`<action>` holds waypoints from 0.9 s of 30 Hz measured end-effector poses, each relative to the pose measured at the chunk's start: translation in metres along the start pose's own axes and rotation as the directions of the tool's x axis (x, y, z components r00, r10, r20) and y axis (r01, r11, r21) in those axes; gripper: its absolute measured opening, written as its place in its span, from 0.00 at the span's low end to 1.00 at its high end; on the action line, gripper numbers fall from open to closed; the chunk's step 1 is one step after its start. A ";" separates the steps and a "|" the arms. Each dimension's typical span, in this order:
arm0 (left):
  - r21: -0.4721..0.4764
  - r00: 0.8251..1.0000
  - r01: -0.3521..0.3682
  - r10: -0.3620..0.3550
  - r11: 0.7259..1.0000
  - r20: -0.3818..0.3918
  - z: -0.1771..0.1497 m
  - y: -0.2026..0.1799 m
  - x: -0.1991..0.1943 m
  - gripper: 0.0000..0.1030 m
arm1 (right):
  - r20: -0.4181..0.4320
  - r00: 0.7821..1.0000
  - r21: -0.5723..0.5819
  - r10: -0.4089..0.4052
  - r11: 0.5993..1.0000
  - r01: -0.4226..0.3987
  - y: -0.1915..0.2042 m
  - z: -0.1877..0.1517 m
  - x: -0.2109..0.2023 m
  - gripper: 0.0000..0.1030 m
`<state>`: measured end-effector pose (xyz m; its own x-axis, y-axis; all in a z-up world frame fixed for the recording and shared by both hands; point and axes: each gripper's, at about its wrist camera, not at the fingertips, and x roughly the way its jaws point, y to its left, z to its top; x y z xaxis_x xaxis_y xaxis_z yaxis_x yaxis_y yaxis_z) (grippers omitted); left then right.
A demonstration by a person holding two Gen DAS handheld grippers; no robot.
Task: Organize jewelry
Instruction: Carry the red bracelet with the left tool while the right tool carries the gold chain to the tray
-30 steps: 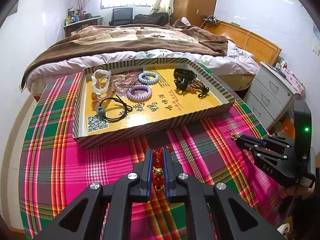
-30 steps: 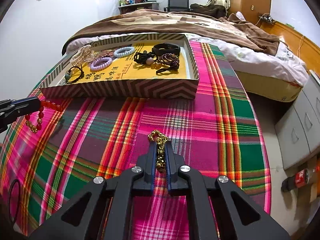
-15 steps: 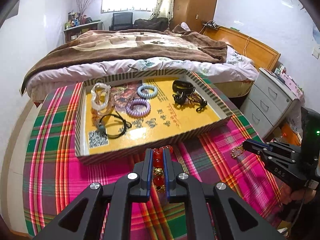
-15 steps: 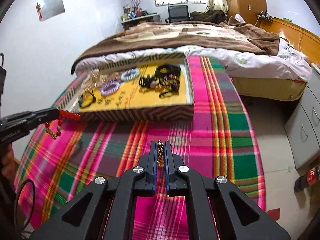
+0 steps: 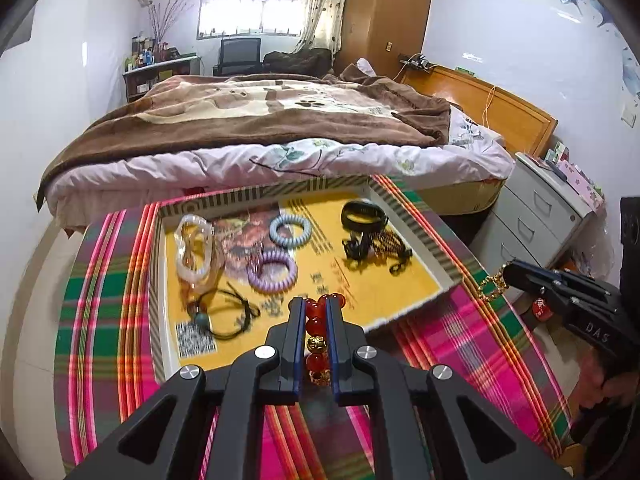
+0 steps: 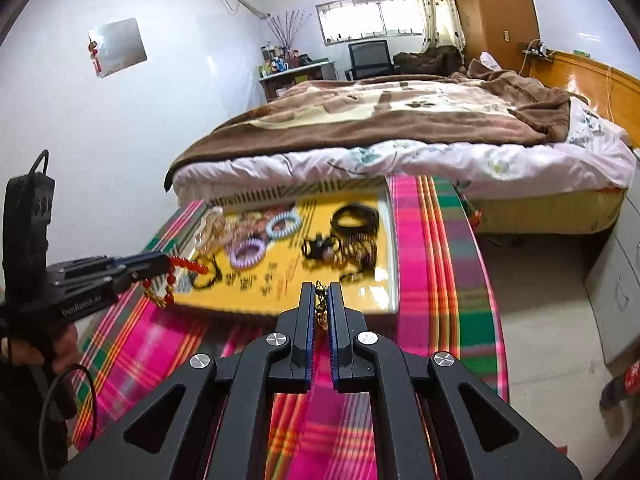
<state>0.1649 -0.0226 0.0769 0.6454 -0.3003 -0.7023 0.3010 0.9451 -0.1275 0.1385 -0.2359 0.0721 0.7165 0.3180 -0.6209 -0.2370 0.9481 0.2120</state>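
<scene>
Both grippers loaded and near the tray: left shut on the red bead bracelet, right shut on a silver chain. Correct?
One error: the chain is gold, not silver. The right wrist view shows the gold chain pinched in the right gripper, and it also dangles from that gripper in the left wrist view. The rest holds: the left gripper is shut on the red bead bracelet, both near the tray.

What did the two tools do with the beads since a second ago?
Both rose off the plaid cloth and came toward the tray. The left tool carried the red bead bracelet up until it hangs over the tray's near edge. The right tool lifted the gold chain clear of the cloth. Neither let go. The pieces in the tray lie as before.
</scene>
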 end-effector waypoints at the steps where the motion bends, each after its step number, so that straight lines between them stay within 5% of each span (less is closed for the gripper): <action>1: 0.001 1.000 0.002 -0.002 1.000 -0.001 0.002 0.000 0.002 0.09 | 0.001 1.000 -0.003 -0.002 1.000 0.002 0.000 0.004 0.003 0.05; 11: -0.025 0.998 0.006 -0.008 1.000 -0.063 0.016 0.010 0.055 0.09 | -0.060 0.998 -0.018 0.005 1.000 -0.006 0.002 0.027 0.059 0.05; 27: -0.012 0.990 0.003 -0.004 1.000 -0.144 -0.002 0.012 0.099 0.10 | -0.198 0.980 -0.041 -0.012 0.999 0.004 -0.006 0.000 0.114 0.06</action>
<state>0.2309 -0.0406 0.0040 0.5360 -0.2826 -0.7955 0.2942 0.9458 -0.1378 0.2213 -0.2056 -0.0001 0.5755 0.3008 -0.7605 -0.2604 0.9489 0.1783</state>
